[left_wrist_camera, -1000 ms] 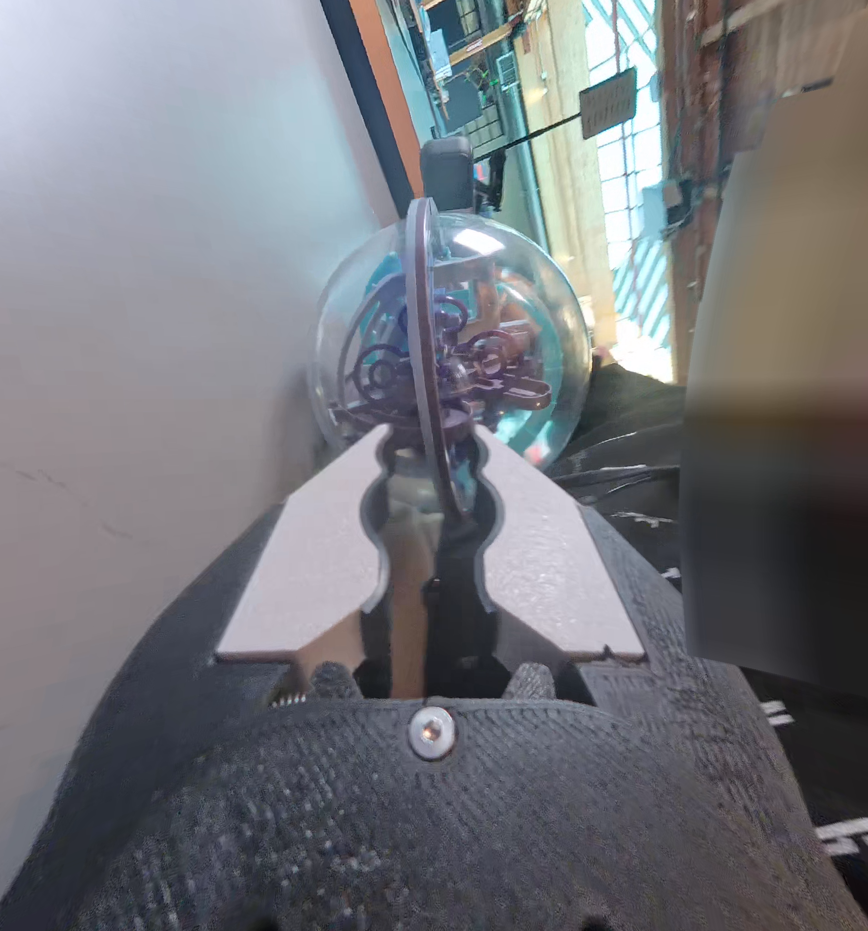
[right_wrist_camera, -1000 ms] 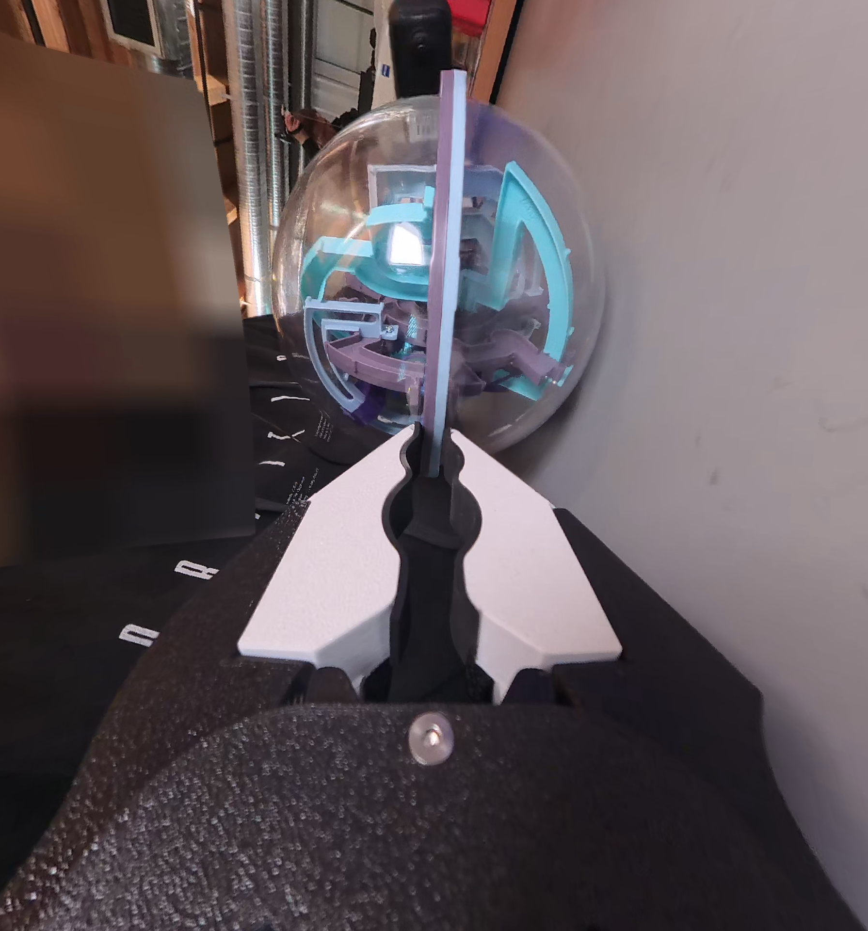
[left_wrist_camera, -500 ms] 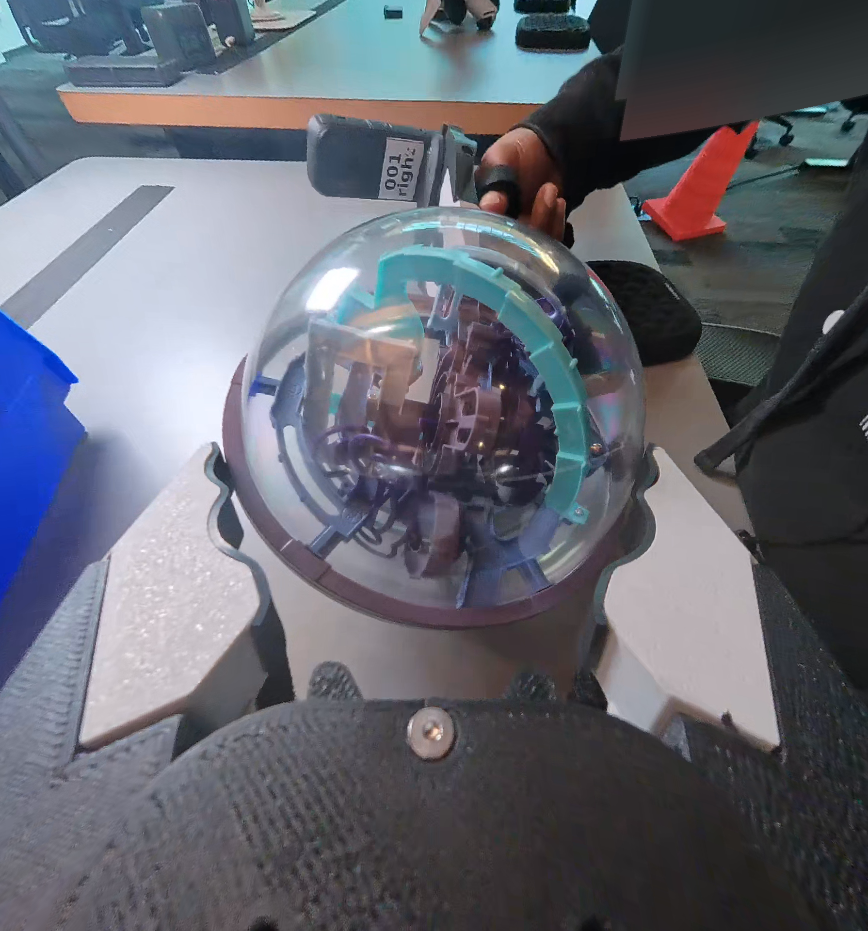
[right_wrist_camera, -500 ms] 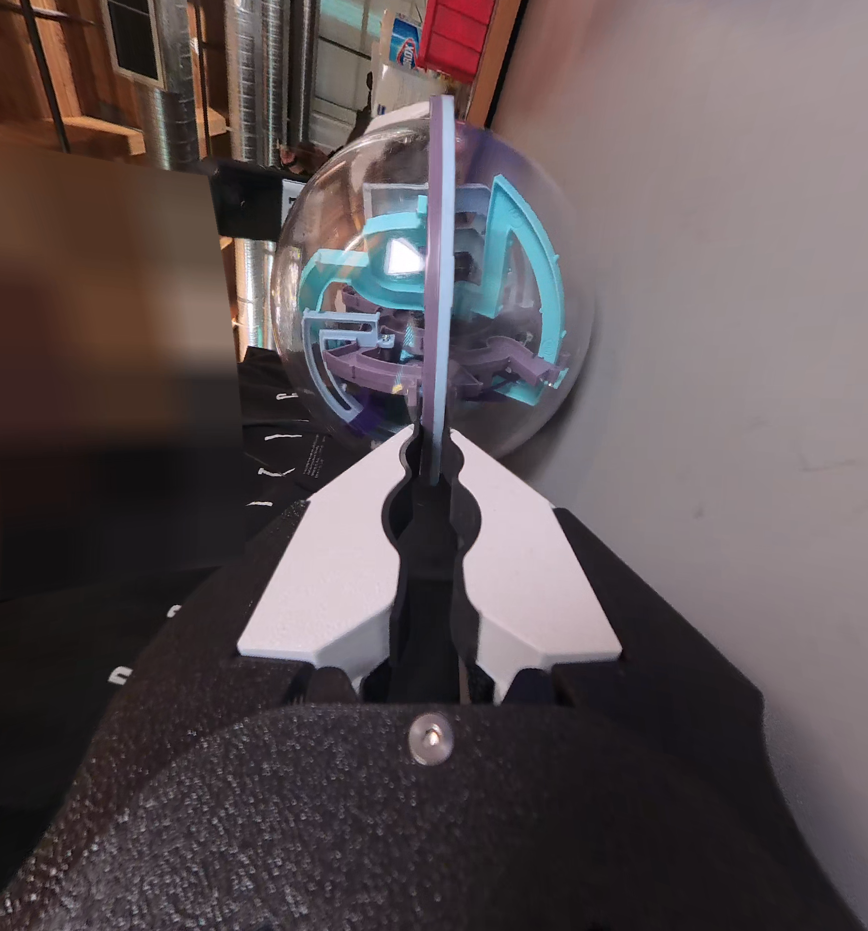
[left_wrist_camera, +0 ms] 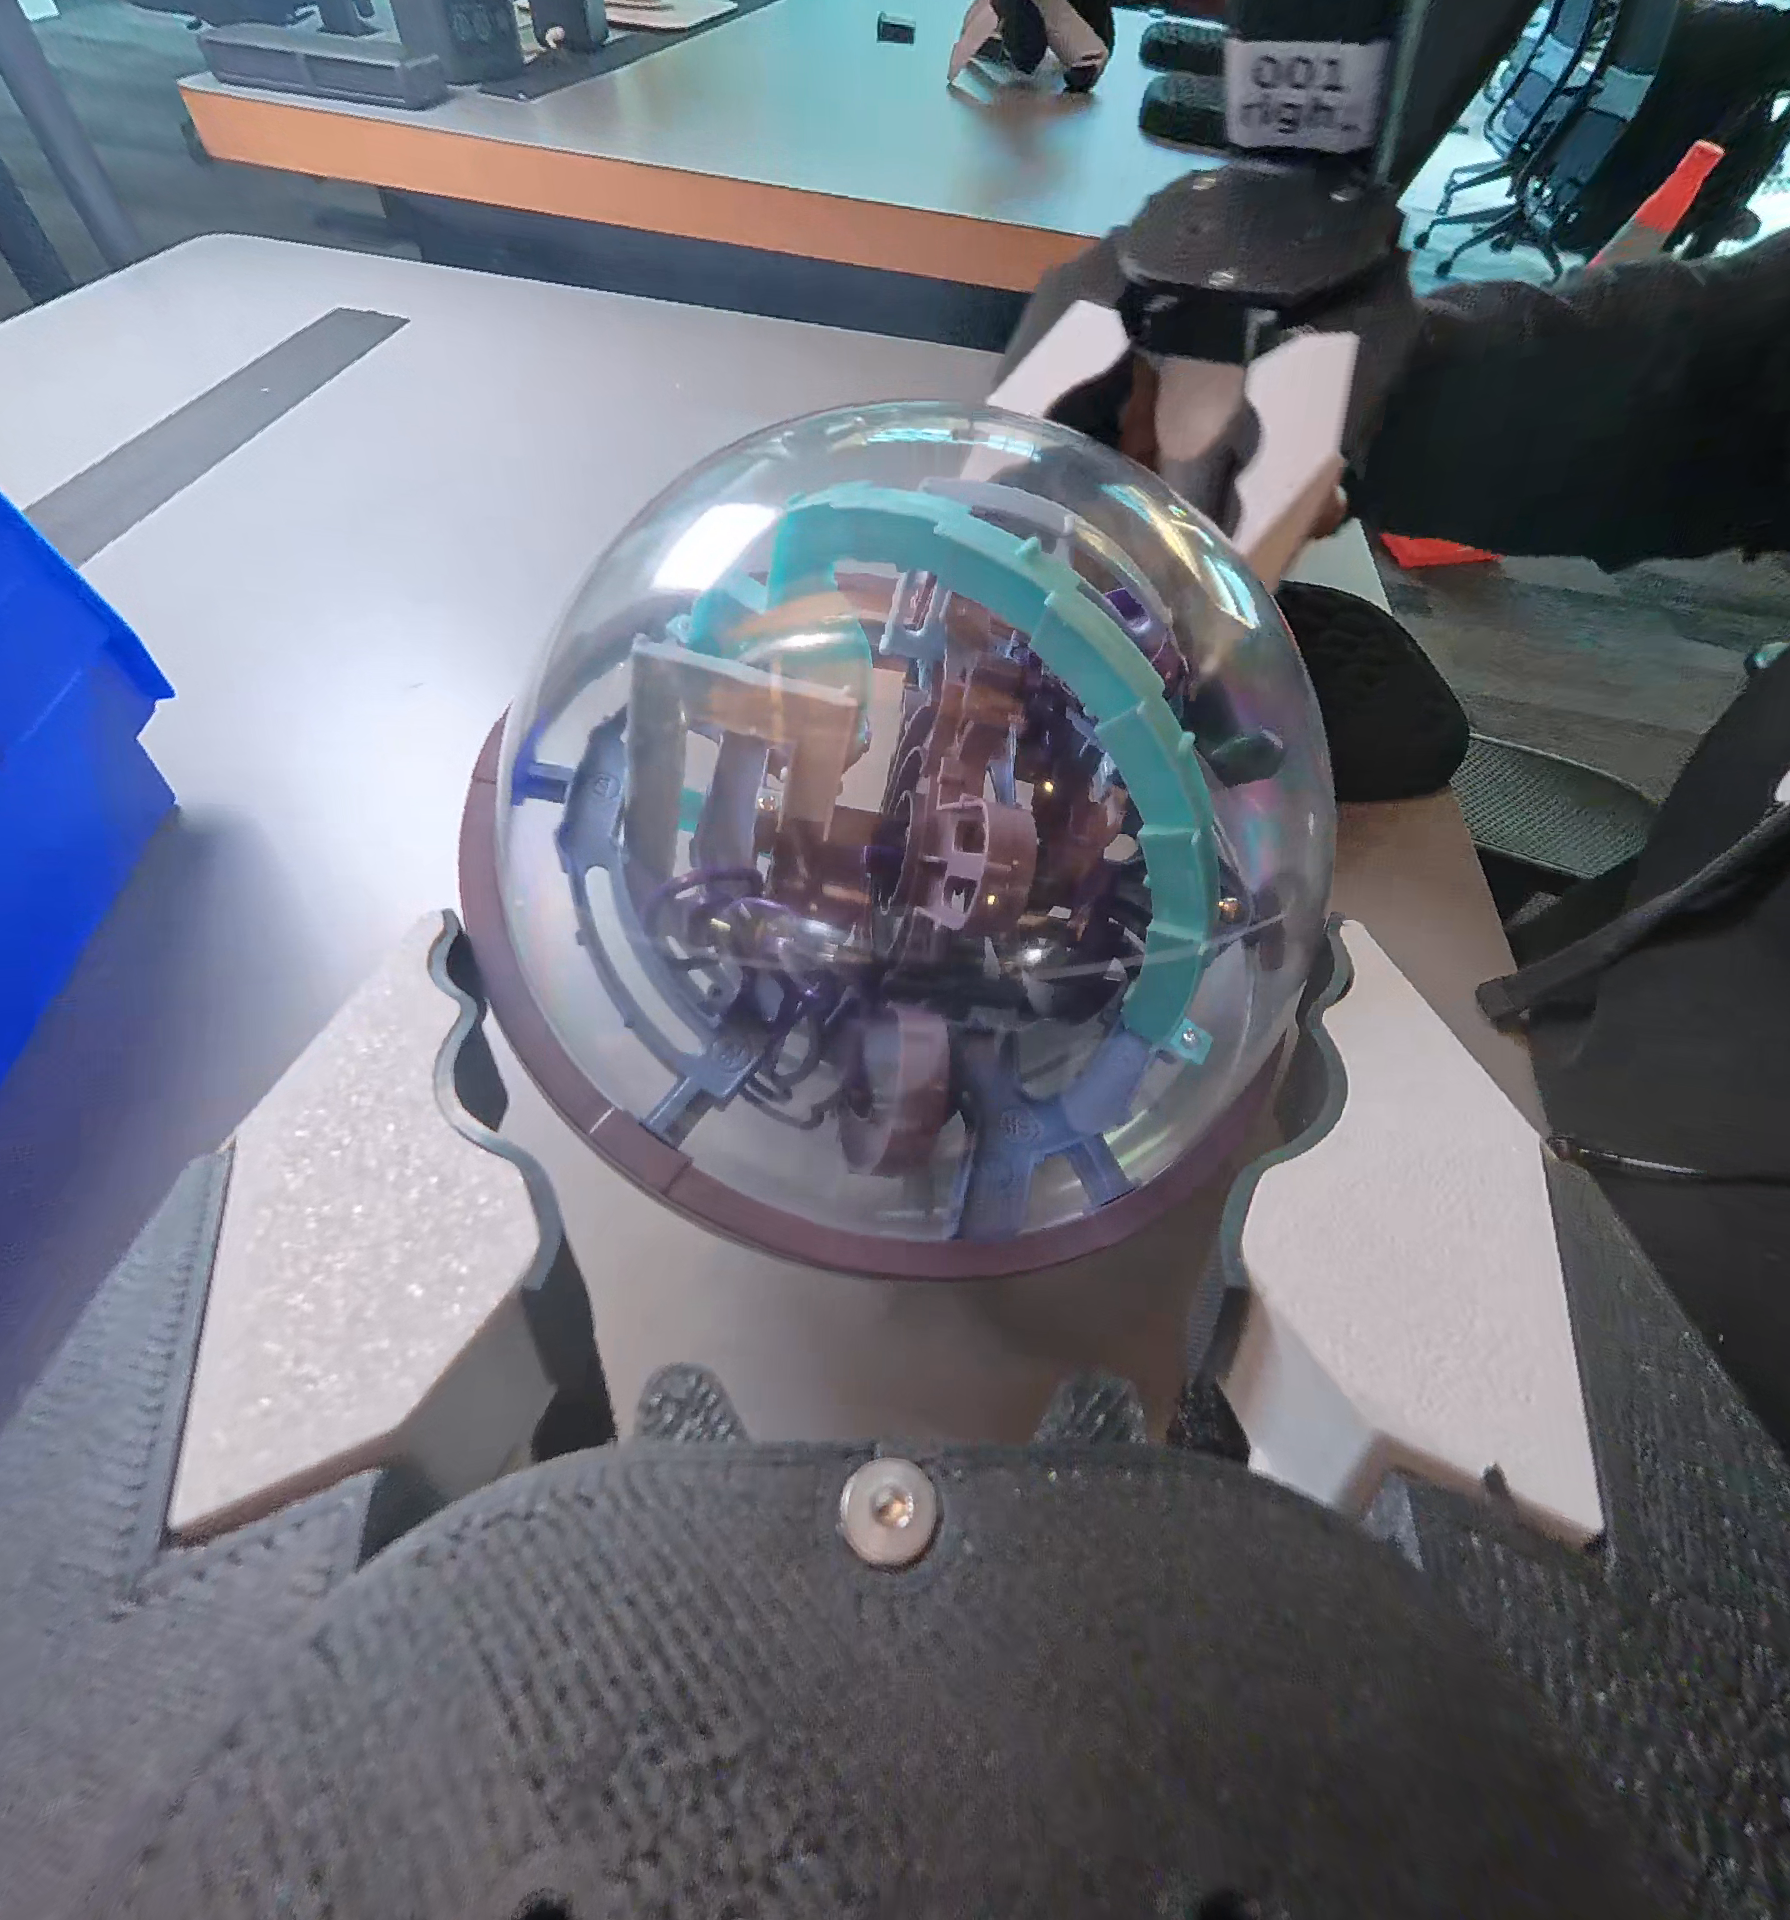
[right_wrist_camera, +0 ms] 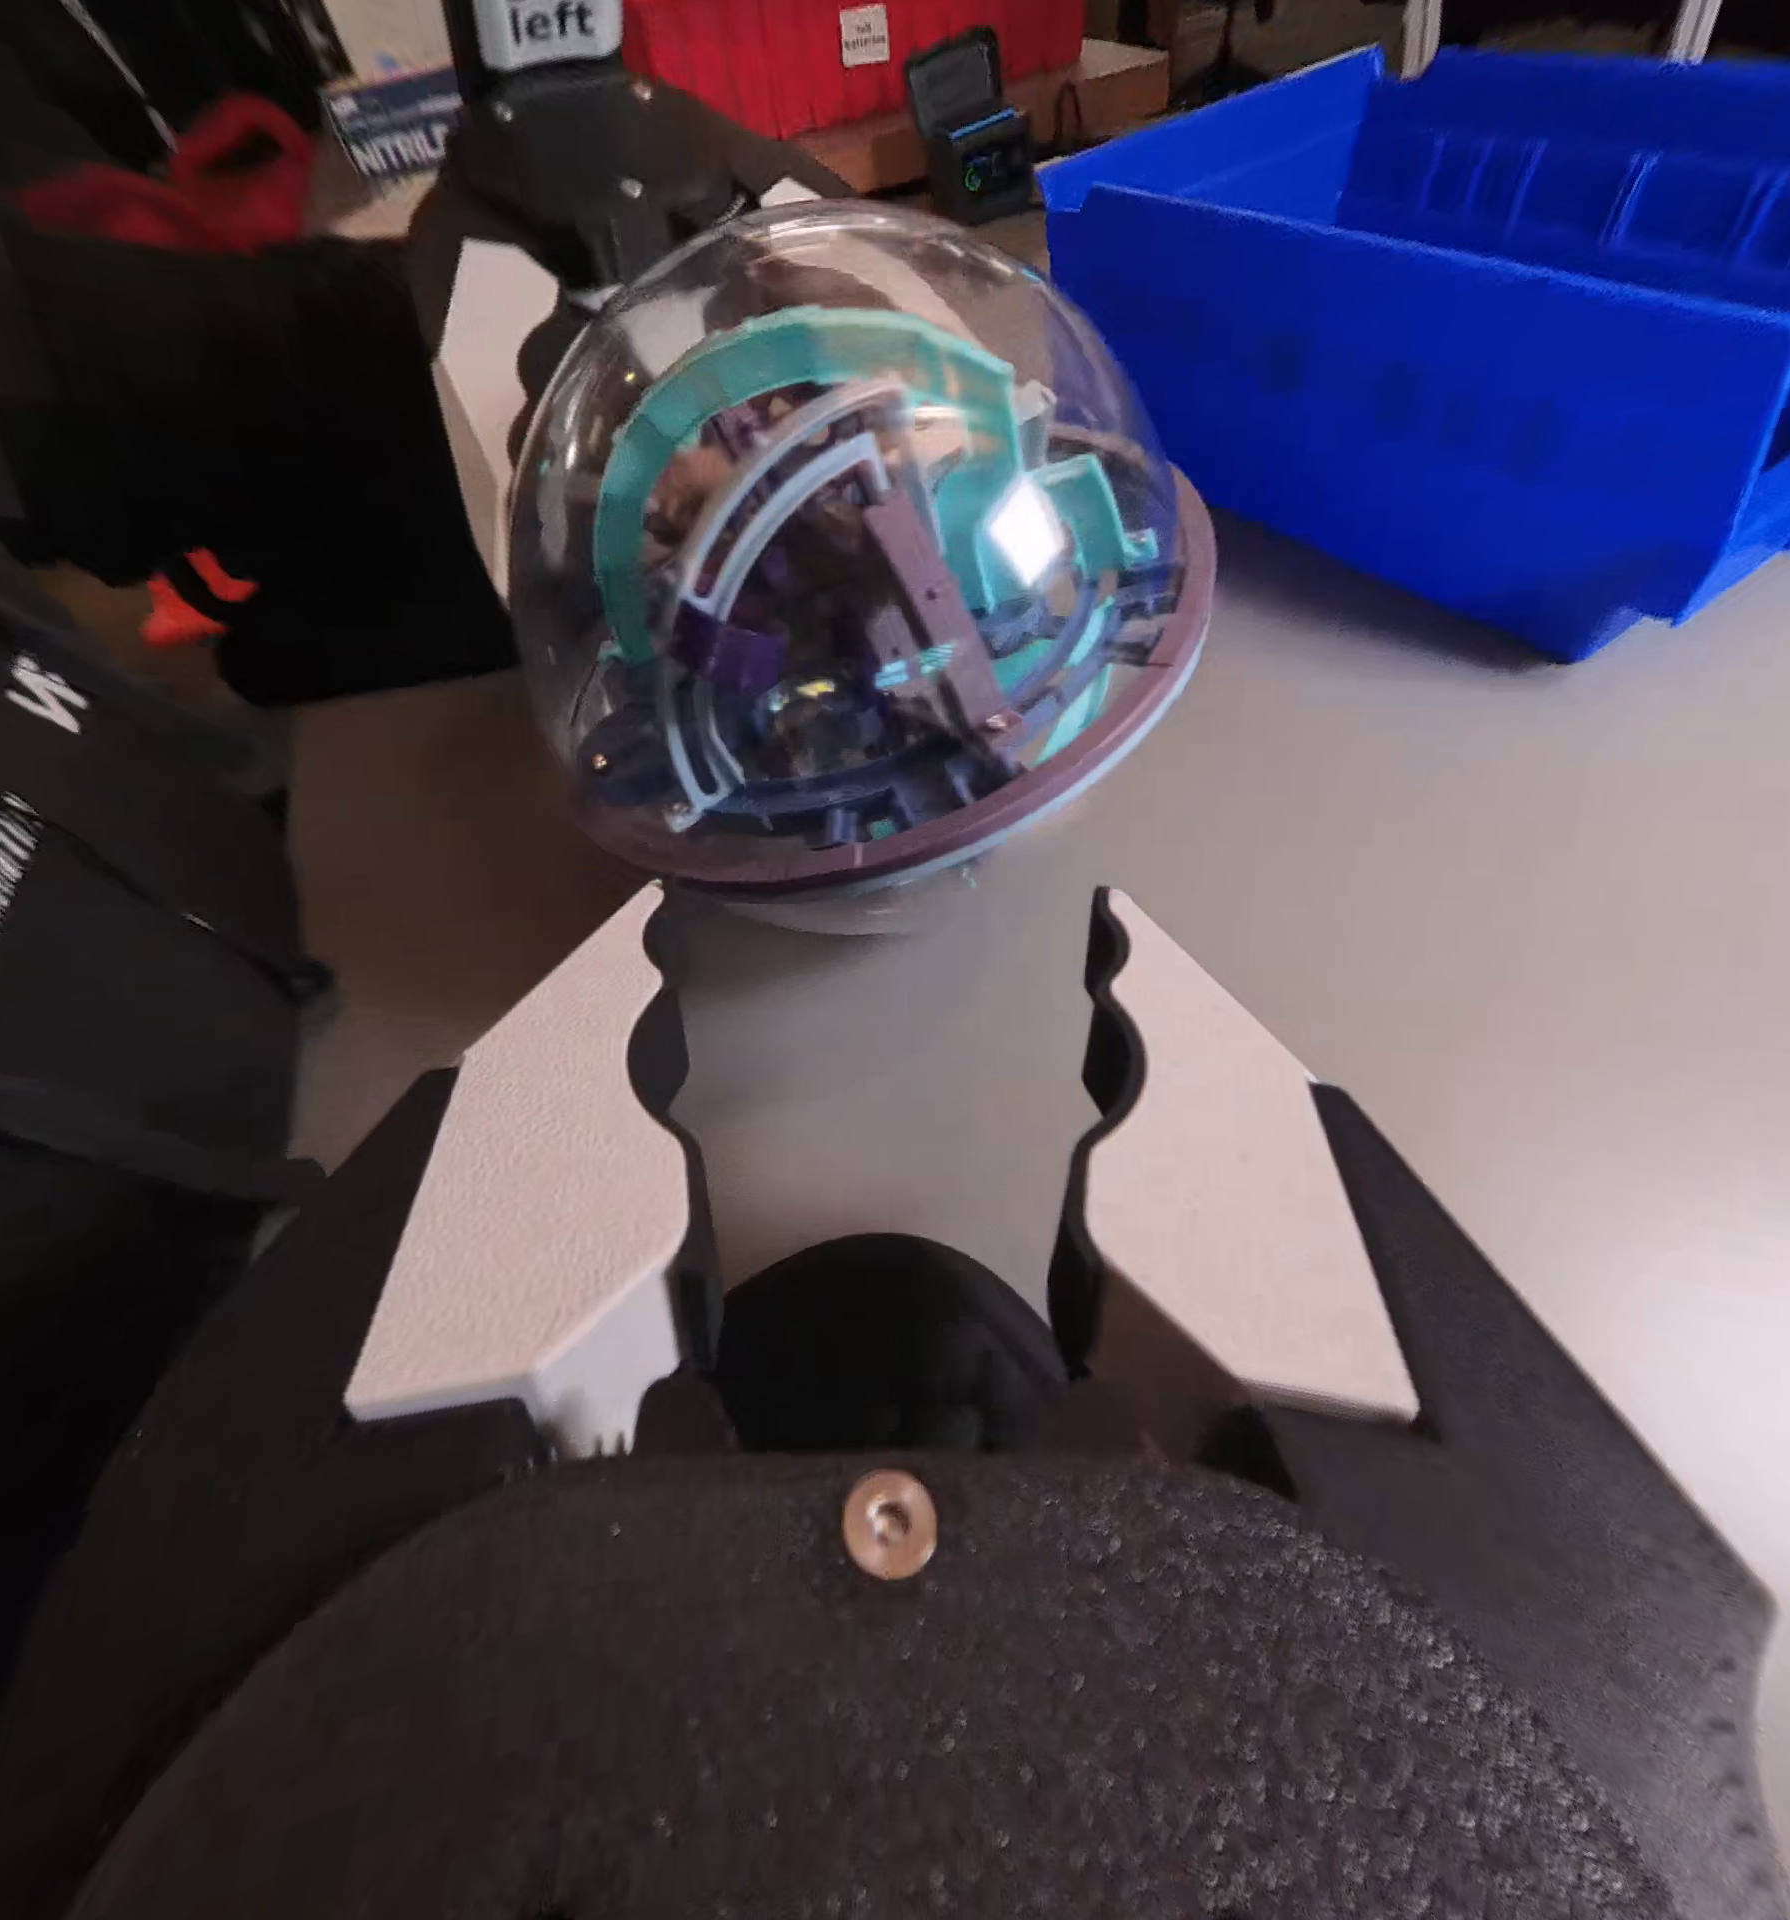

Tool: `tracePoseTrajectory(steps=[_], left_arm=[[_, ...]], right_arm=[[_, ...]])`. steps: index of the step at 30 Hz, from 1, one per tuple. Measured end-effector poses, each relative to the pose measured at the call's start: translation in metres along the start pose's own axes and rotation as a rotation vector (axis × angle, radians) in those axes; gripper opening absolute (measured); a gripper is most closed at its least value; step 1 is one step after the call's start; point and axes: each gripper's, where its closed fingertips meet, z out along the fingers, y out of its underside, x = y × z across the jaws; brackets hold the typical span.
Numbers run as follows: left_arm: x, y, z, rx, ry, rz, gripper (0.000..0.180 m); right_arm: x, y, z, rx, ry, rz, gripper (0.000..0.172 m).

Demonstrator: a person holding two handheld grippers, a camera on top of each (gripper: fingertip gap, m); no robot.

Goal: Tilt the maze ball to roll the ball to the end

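Observation:
The maze ball (left_wrist_camera: 912, 831), a clear sphere with teal and purple tracks inside and a dark purple rim, rests tilted on the grey table (left_wrist_camera: 351, 468). My left gripper (left_wrist_camera: 886, 935) is wide open, with its fingertips (left_wrist_camera: 449, 935) standing on either side of the rim. I cannot tell if they touch it. My right gripper (right_wrist_camera: 875, 904) is open and empty, its fingertips (right_wrist_camera: 652, 914) just short of the ball (right_wrist_camera: 849, 582). It also shows beyond the ball in the left wrist view (left_wrist_camera: 1182, 416). The left gripper shows behind the ball in the right wrist view (right_wrist_camera: 579, 208).
A blue bin (right_wrist_camera: 1442, 364) stands on the table next to the ball and shows at the left edge of the left wrist view (left_wrist_camera: 18, 779). A black pad (left_wrist_camera: 1369, 686) lies by the table edge under my right gripper. A person in black (left_wrist_camera: 1701, 1039) stands close by.
Both grippers held the ball by its rim a second ago. The left opened wide first and the ball came to rest on the table. Then the right opened and drew back.

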Motion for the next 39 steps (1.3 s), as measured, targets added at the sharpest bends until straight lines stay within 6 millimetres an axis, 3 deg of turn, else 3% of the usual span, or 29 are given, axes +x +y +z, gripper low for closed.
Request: tracePoseTrajectory(steps=[5,15,26,32,35,39], left_arm=[[-0.001,-0.002,0.002,-0.001,-0.026,-0.032,0.150],[0.004,-0.001,0.005,-0.024,0.025,-0.119,0.149],[0.007,0.002,0.008,-0.032,0.091,-0.286,0.148],[0.011,0.015,0.000,-0.099,0.146,-0.147,0.145],[0.006,-0.001,-0.002,0.026,0.165,-0.077,0.142],[0.005,-0.011,0.010,0.117,0.207,-0.164,0.144]], right_arm=[[-0.015,0.006,0.009,-0.021,0.110,-0.093,0.099],[-0.015,0.004,0.023,-0.017,0.199,-0.148,0.115],[-0.011,-0.002,0.024,0.017,0.167,-0.128,0.113],[-0.008,0.001,0.024,0.007,0.074,-0.054,0.113],[-0.007,0.002,0.025,-0.006,0.056,-0.072,0.111],[-0.004,0.006,0.030,-0.036,0.049,-0.089,0.114]])
